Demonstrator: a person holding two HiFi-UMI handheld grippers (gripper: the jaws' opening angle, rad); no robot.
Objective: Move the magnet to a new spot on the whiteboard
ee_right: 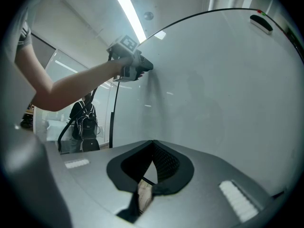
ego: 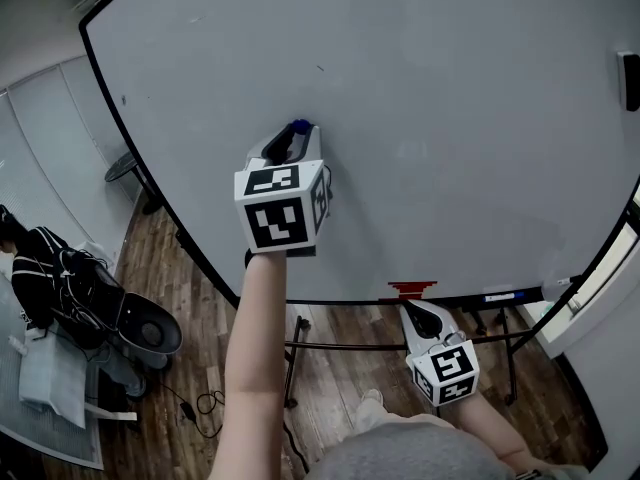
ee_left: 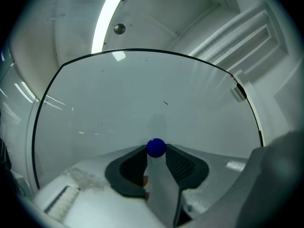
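A small blue round magnet [ego: 298, 126] sits pinched between the tips of my left gripper [ego: 296, 134], held up against or just off the whiteboard [ego: 430, 108] left of its middle. In the left gripper view the magnet [ee_left: 156, 147] fills the gap at the jaw tips of the left gripper [ee_left: 156, 151], with the bare whiteboard [ee_left: 142, 94] straight ahead. My right gripper [ego: 410, 310] hangs low by the board's bottom edge. Its jaws meet at the tips with nothing between them, as the right gripper view shows the right gripper [ee_right: 152, 143]. That view also catches the left gripper [ee_right: 146, 66] at the whiteboard [ee_right: 218, 84].
A black eraser [ego: 629, 80] clings to the board's right edge. On the bottom rail lie a red item [ego: 410, 289] and a marker [ego: 500, 296]. The board's stand legs [ego: 300, 346] cross the wooden floor. A chair with a black backpack [ego: 50, 278] stands at the left.
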